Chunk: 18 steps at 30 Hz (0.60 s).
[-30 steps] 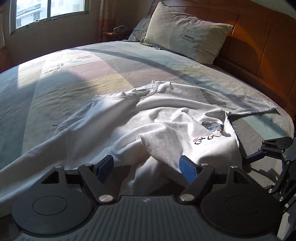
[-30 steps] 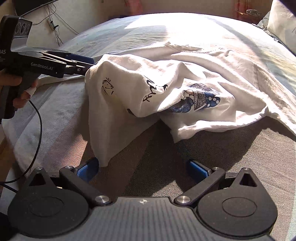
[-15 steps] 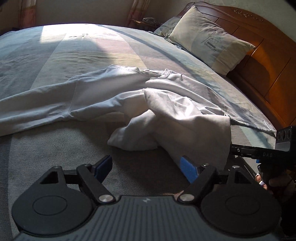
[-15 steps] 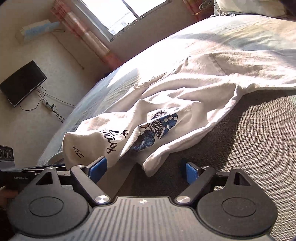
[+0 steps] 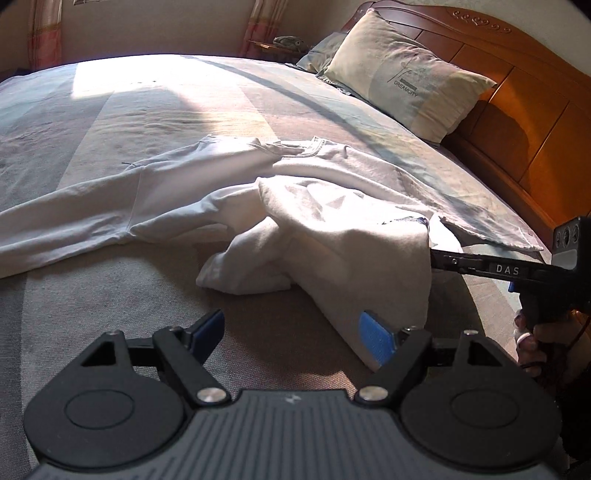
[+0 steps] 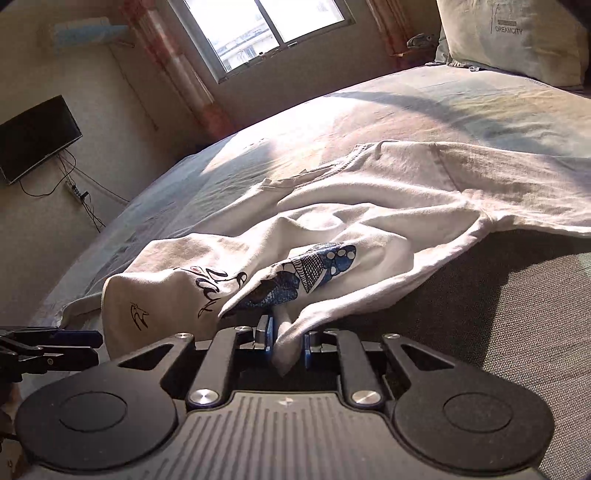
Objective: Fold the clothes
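A white long-sleeved shirt (image 5: 325, 221) with a blue and black print (image 6: 306, 273) lies crumpled on the bed. My right gripper (image 6: 287, 341) is shut on a fold of its lower hem, at the near edge of the heap. In the left wrist view it reaches in from the right and holds the raised cloth (image 5: 434, 258). My left gripper (image 5: 291, 328) is open and empty; its right blue pad (image 5: 376, 334) touches the hanging edge of the shirt. In the right wrist view it sits at the far left (image 6: 55, 345).
The bed (image 5: 110, 295) has a striped cover in grey and pastel bands. A pillow (image 5: 406, 70) leans on the wooden headboard (image 5: 524, 110). A window (image 6: 258, 33) and a wall television (image 6: 33, 136) stand beyond the bed.
My right gripper has closed on the shirt's hem; it was open half a second ago. My left gripper has stayed open, close to the hanging edge of the shirt.
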Available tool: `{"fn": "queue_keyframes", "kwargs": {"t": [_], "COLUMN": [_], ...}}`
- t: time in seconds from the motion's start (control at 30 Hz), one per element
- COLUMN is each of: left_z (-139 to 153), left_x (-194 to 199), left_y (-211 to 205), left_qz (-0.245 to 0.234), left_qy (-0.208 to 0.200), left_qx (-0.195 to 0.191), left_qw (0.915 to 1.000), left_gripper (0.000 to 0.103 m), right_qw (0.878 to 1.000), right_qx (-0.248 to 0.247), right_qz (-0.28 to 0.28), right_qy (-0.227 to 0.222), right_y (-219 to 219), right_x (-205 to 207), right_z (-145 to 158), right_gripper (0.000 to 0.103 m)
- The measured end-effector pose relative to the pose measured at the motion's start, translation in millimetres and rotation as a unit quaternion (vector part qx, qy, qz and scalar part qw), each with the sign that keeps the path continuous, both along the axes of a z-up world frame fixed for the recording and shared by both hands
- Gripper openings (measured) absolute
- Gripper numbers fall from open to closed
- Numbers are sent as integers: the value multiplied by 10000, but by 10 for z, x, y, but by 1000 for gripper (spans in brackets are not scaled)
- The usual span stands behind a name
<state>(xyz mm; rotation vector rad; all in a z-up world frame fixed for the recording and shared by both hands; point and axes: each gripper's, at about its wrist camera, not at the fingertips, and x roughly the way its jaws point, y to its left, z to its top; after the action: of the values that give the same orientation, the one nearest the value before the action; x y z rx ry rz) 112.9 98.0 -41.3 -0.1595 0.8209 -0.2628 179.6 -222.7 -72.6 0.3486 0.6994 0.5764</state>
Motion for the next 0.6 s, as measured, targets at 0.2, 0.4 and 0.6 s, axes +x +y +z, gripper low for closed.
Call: {"fn": "queue_keyframes", "kwargs": {"t": [0.2, 0.4, 0.6], "left_z": [146, 235, 275], "left_x": [-157, -331, -457], "left_y": [-21, -44, -43], "left_qz": [-12, -20, 30], "left_qy": [-170, -262, -259], "left_qx": [37, 99, 173], "left_qw": [9998, 9996, 9995], "left_gripper": [81, 81, 81], "right_qw": [9986, 9952, 9925], "right_qx": [451, 22, -482], "right_qz": [-234, -975, -1124], "right_qy": [-139, -121, -56], "right_y": [-470, -921, -942], "right_x": [-261, -388, -591], "right_z": [467, 664, 571], "right_gripper": [10, 10, 34]}}
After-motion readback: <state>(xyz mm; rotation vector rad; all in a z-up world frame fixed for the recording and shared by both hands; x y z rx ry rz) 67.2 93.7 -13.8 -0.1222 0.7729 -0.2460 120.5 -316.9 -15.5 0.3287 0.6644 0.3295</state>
